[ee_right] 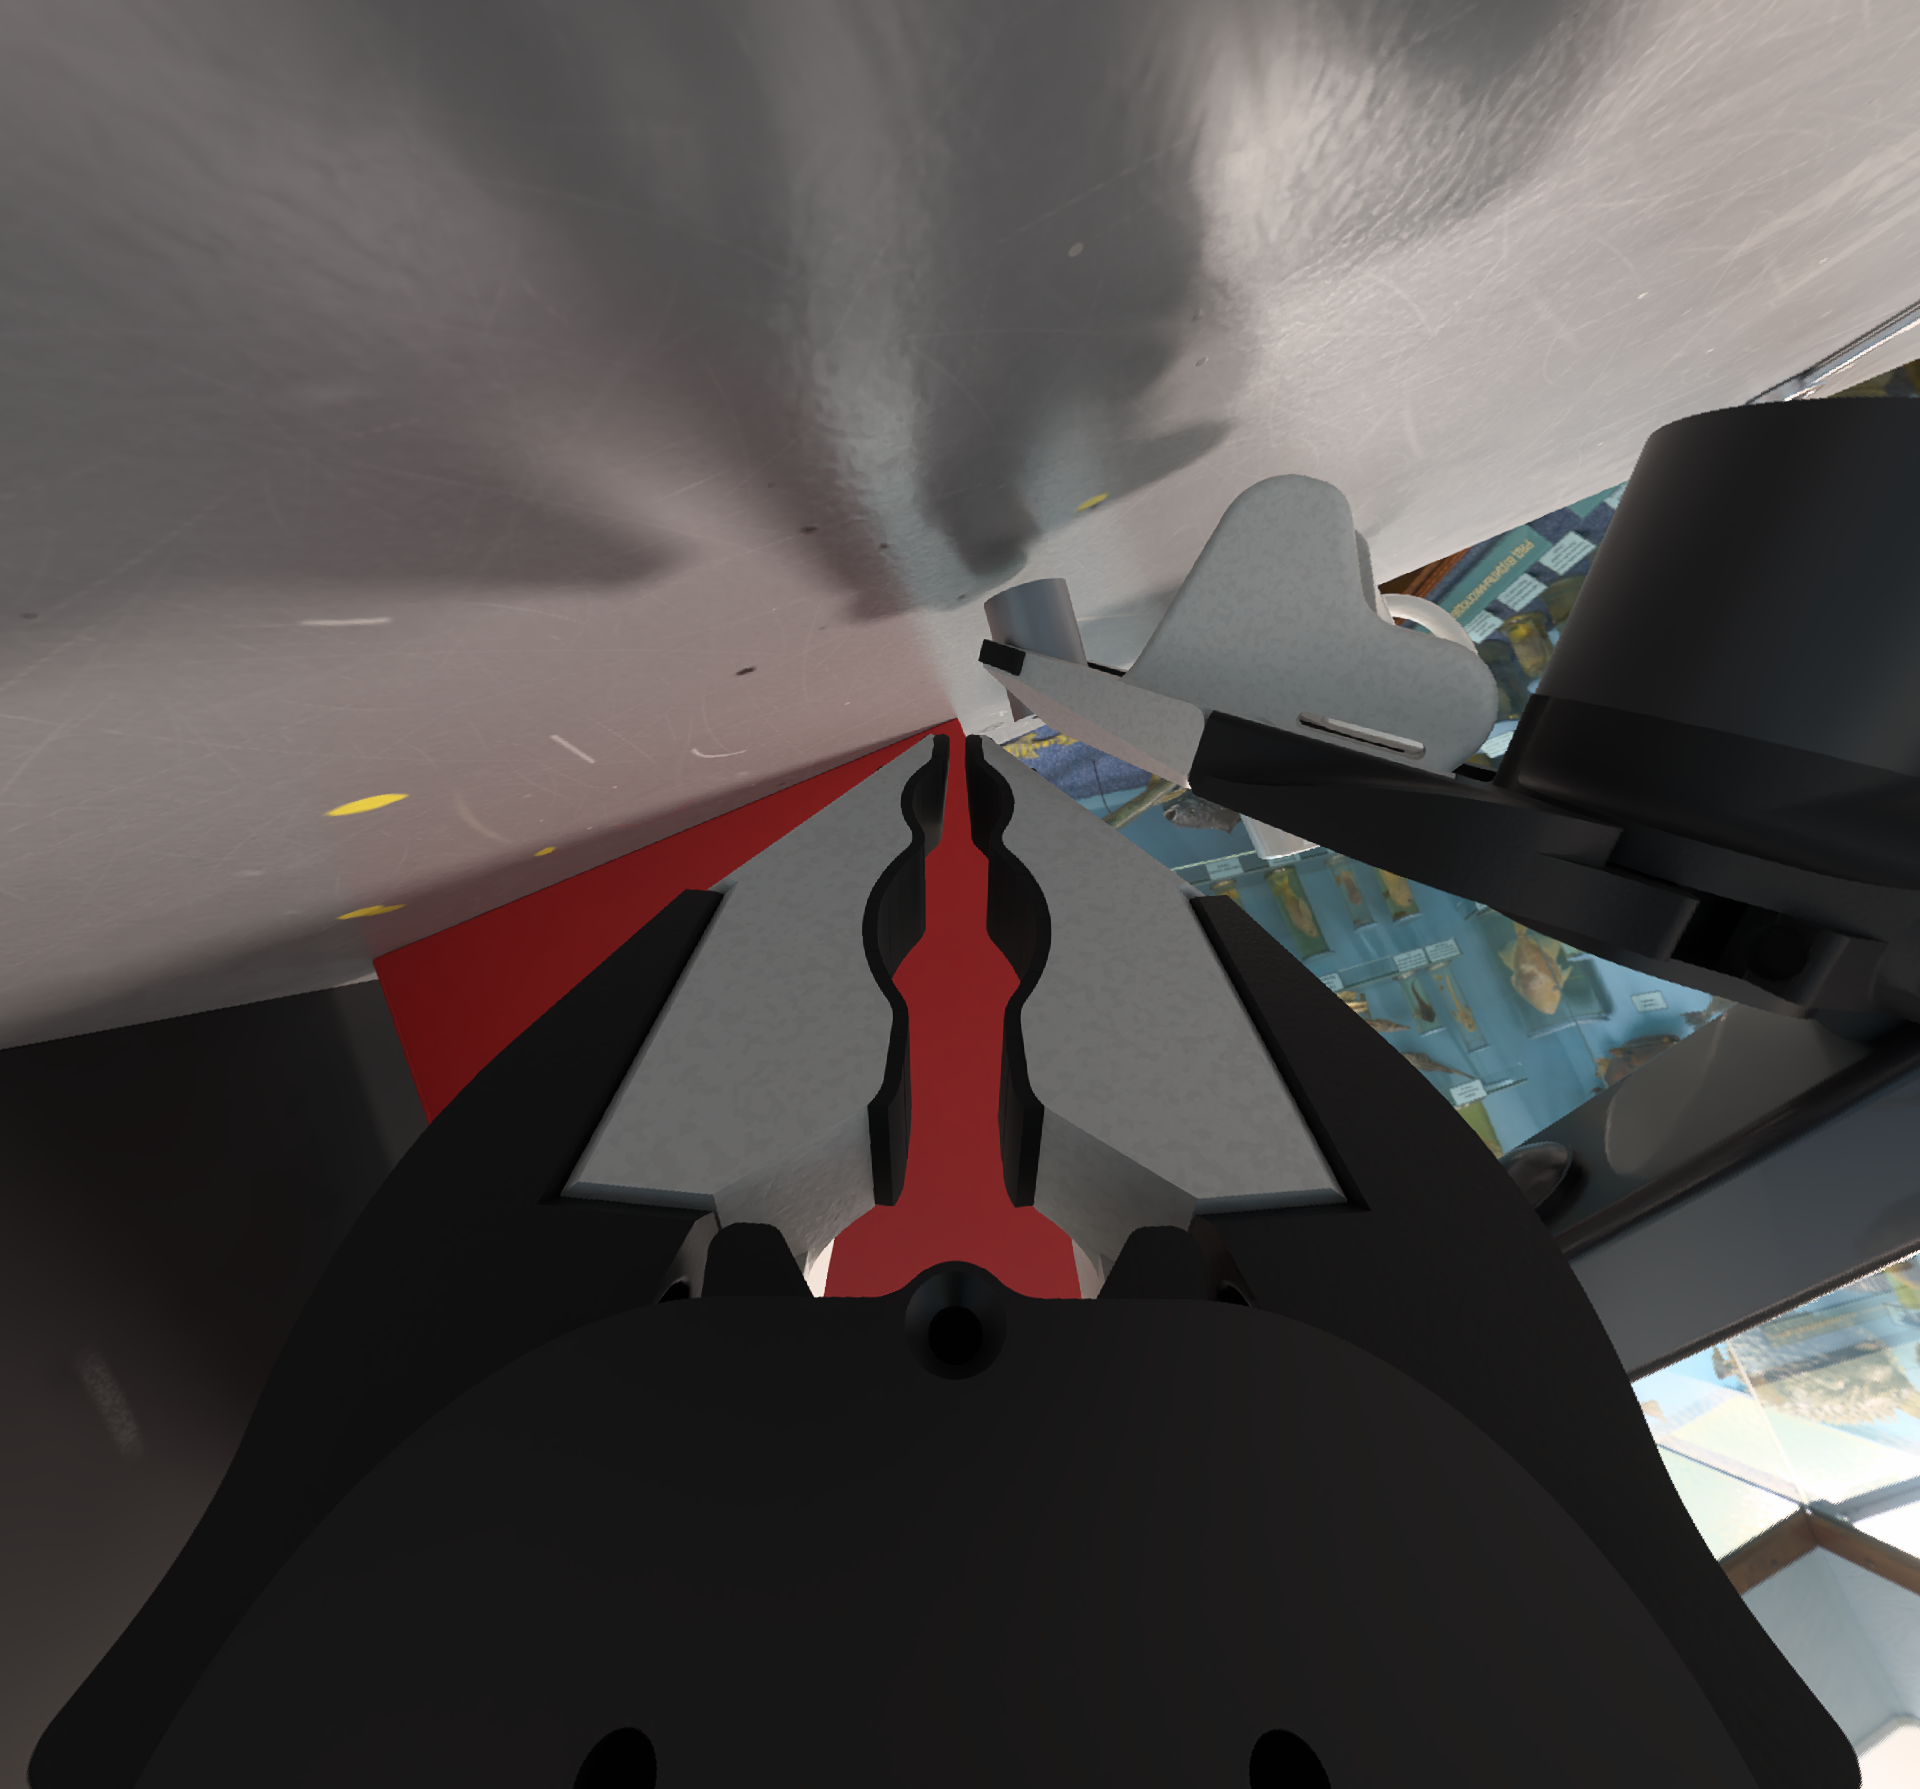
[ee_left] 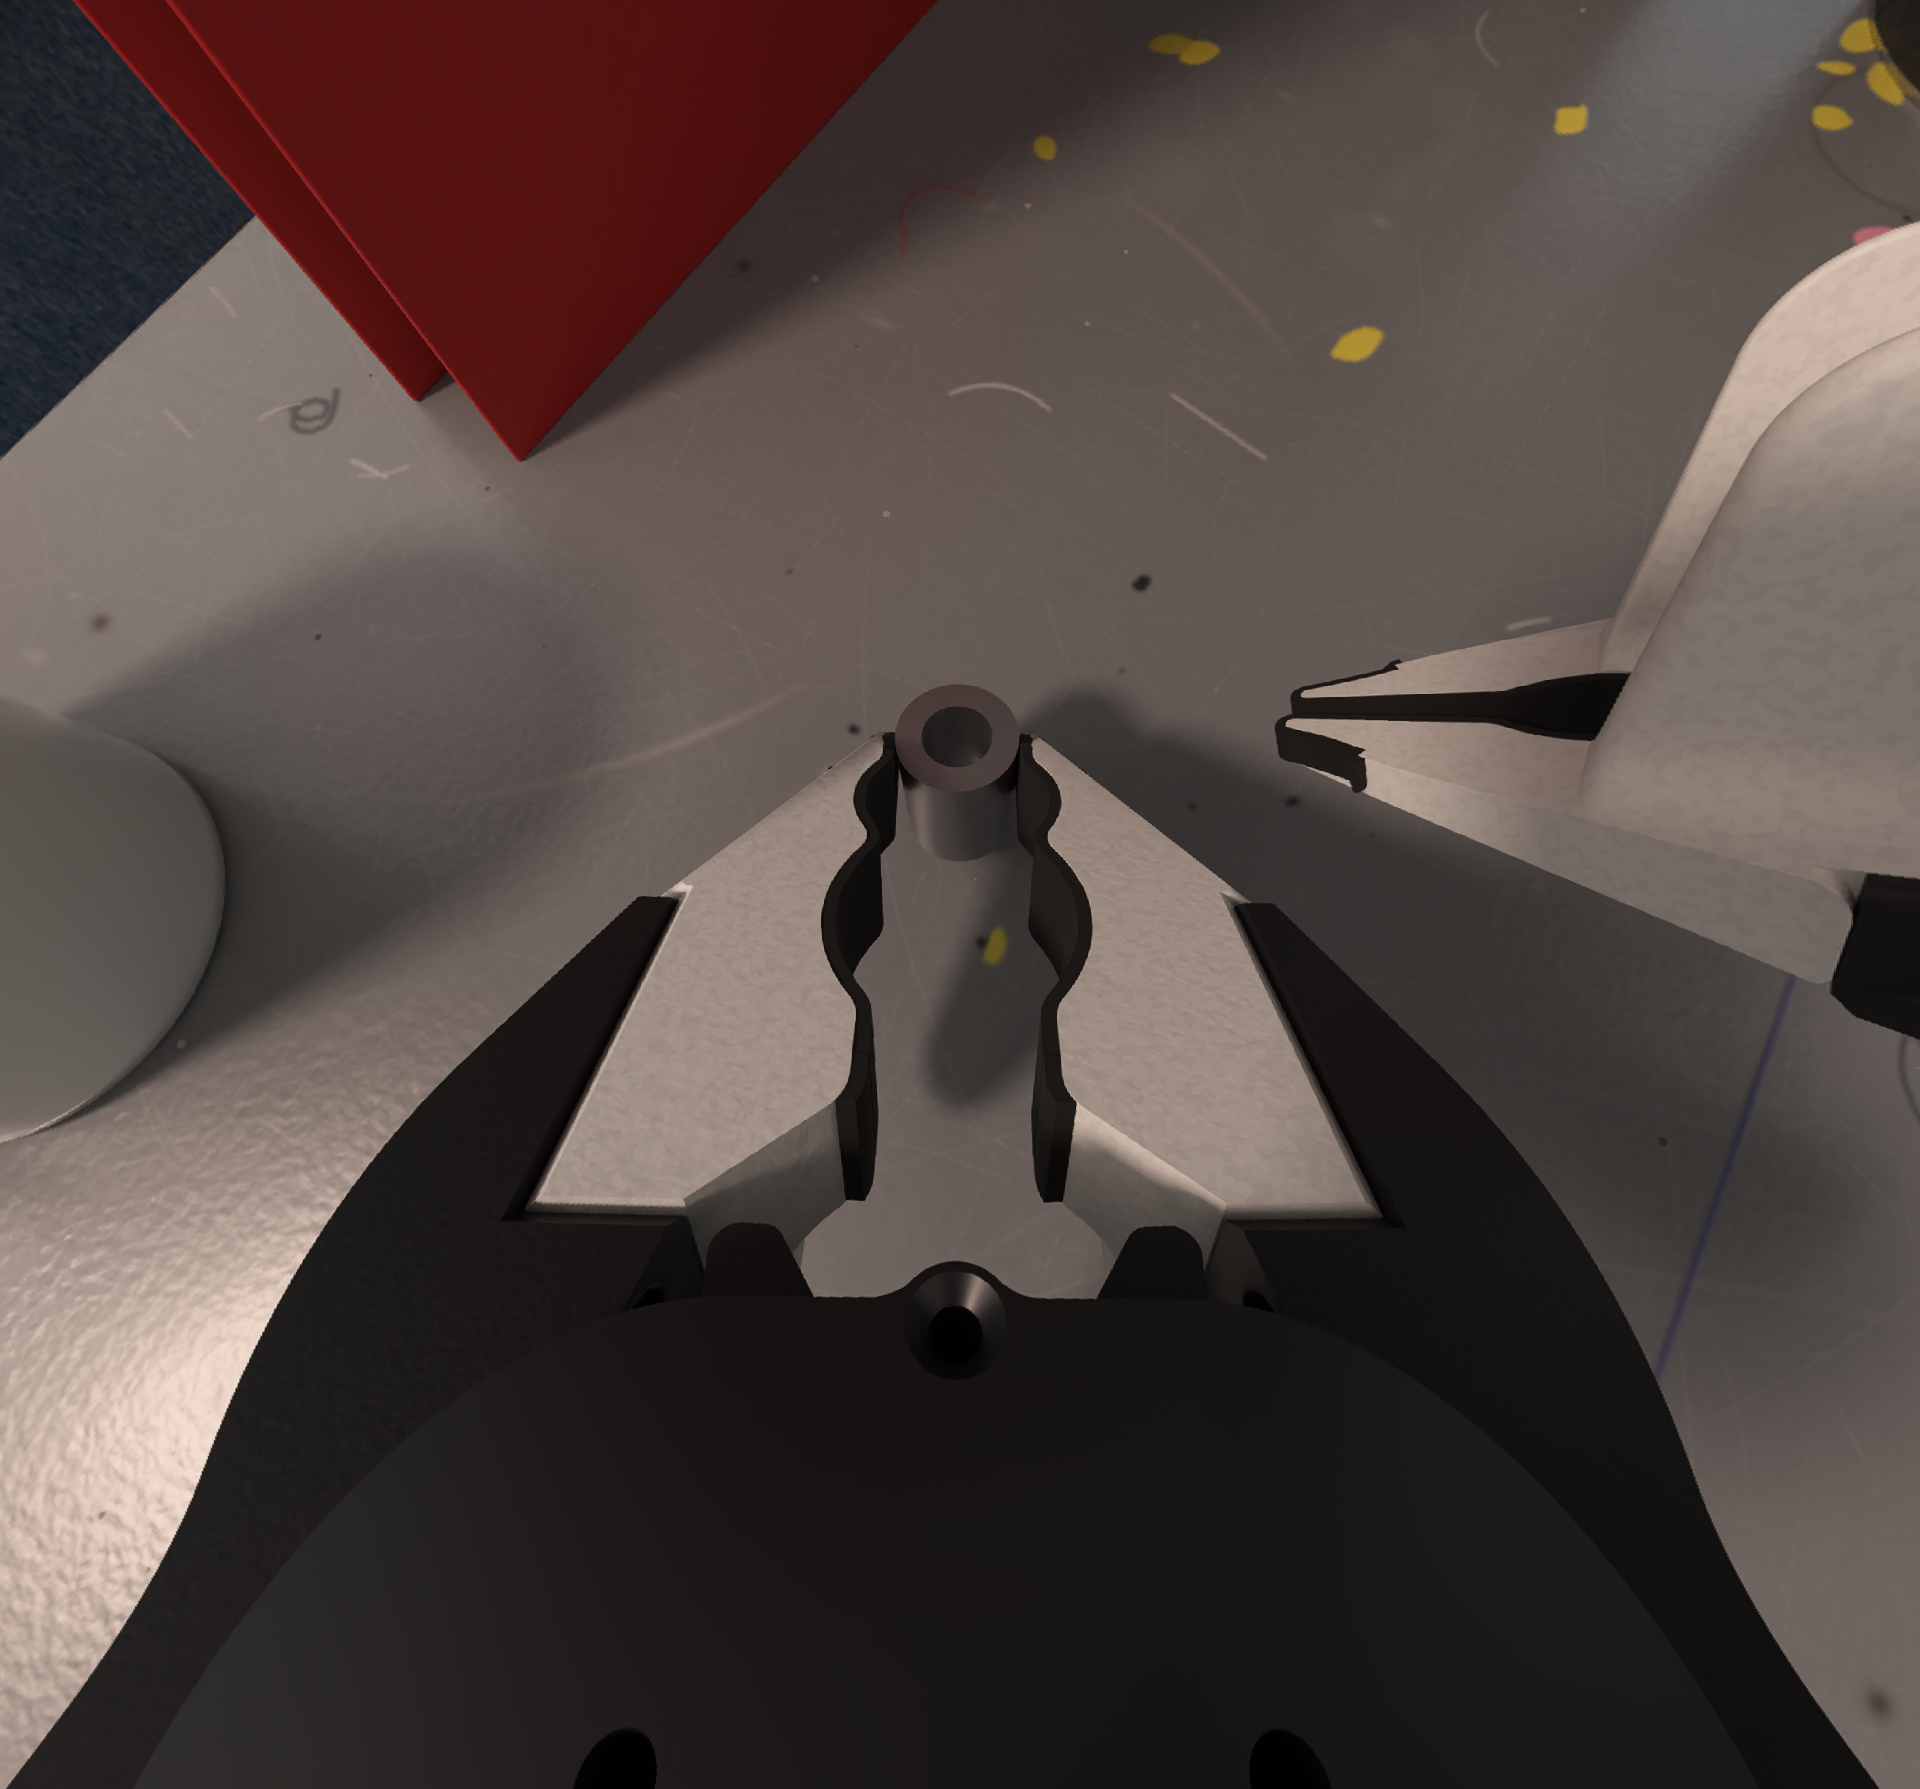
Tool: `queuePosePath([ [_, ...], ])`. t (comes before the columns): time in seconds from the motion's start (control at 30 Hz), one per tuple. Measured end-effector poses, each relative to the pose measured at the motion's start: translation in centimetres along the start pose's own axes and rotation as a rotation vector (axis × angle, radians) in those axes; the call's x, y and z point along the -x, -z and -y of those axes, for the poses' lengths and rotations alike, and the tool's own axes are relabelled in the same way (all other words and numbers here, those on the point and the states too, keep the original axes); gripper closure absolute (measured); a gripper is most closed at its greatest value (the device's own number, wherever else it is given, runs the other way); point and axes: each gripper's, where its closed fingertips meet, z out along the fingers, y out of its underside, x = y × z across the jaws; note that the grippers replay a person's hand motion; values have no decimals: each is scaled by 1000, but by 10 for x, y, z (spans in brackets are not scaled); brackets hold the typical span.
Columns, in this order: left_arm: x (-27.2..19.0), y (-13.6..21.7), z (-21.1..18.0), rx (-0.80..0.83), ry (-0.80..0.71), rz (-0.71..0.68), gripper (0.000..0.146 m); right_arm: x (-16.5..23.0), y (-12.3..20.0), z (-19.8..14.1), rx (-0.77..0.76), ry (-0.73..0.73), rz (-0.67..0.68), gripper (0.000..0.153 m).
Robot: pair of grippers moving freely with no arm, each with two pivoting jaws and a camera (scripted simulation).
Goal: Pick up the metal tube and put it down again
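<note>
The metal tube (ee_left: 956, 783) is a short grey hollow cylinder, held upright. My left gripper (ee_left: 956, 752) is shut on it at the fingertips and holds it a little above the grey table (ee_left: 727, 596); its shadow lies on the table below. In the right wrist view the tube (ee_right: 1029, 612) shows pinched in the left gripper's fingers (ee_right: 1101, 700). My right gripper (ee_right: 956, 752) is shut and empty. It also shows in the left wrist view (ee_left: 1314, 737), a short way to the right of the tube.
A red box (ee_left: 520, 129) stands on the table beyond the tube, at the far left. A white rounded object (ee_left: 94, 908) sits at the left. A glass vessel (ee_left: 1896, 25) is at the far right corner. Yellow flecks (ee_left: 1356, 344) dot the table.
</note>
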Motion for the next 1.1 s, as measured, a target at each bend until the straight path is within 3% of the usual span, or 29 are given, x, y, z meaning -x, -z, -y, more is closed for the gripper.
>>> queuePosePath([
  [1.1, 2, -1, 0, -16, 15, -12, 124, -1, -5, 2, -13, -17, -8, 150],
])
